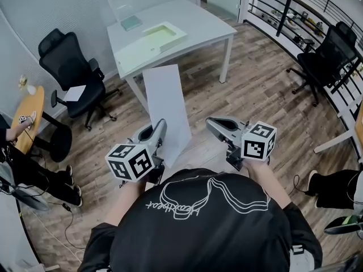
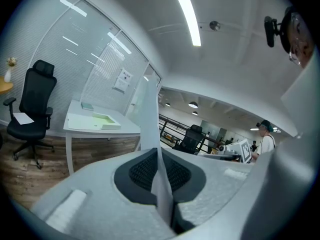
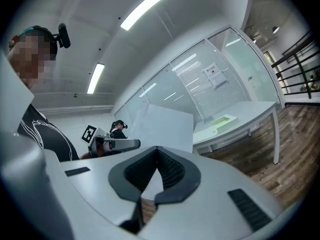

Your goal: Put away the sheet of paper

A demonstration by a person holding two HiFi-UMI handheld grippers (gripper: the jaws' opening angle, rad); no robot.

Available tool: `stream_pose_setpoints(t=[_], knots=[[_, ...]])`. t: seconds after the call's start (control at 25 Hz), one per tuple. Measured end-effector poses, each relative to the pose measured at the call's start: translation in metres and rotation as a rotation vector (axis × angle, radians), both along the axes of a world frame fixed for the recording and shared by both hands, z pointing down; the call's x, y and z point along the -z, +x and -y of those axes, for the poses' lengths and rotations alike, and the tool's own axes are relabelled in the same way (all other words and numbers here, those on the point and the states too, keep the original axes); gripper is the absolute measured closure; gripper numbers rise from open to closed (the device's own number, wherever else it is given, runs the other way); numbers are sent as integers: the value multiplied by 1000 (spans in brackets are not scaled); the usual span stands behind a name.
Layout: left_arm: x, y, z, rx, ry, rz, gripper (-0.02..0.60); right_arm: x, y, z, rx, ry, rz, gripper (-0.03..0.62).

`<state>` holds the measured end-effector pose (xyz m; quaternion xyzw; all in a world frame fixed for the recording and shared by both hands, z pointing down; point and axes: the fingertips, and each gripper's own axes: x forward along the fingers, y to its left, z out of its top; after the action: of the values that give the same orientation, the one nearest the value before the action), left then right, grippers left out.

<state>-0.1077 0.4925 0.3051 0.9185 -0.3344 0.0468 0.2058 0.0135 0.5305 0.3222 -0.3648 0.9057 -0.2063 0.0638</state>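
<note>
A white sheet of paper (image 1: 166,103) stands upright in the air in front of me, its top edge reaching toward the white table (image 1: 198,17). My left gripper (image 1: 162,124) is shut on the sheet's lower edge. In the left gripper view the sheet (image 2: 150,111) runs edge-on between the closed pads of that gripper (image 2: 160,153). My right gripper (image 1: 209,121) hovers to the right of the sheet, apart from it, its jaws shut with nothing in them. The right gripper view shows its tips (image 3: 157,150) meeting, with the sheet (image 3: 167,126) and the left gripper (image 3: 120,144) beyond.
On the table lie a pale green tray (image 1: 163,35), a small greenish book (image 1: 131,22) and a pale sheet (image 1: 136,55). Black office chairs stand at the left (image 1: 71,67) and right (image 1: 329,55). A round wooden table (image 1: 28,115) is at the far left, a railing (image 1: 295,7) at the upper right.
</note>
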Motion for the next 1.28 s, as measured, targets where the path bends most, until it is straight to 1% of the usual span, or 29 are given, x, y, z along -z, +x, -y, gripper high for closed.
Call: stream_pose_setpoints(t=[0.24, 0.44, 0.6, 0.84, 1.12, 1.28], knots=[[-10, -1, 37, 0, -25, -17, 569, -16, 2, 34, -6, -52, 5, 583], [-19, 1, 90, -12, -57, -45, 569, -23, 2, 86, -7, -77, -1, 583], [-27, -4, 149, -12, -94, -53, 569, -28, -1, 150, -5, -97, 6, 583], [-45, -18, 263, 3, -210, -70, 569, -47, -12, 259, -1, -191, 45, 583], [-72, -30, 380, 5, -348, -127, 569, -70, -17, 368, -8, -294, 56, 583], [-77, -46, 432, 34, -381, -168, 569, -66, -20, 413, -13, -288, 57, 583]])
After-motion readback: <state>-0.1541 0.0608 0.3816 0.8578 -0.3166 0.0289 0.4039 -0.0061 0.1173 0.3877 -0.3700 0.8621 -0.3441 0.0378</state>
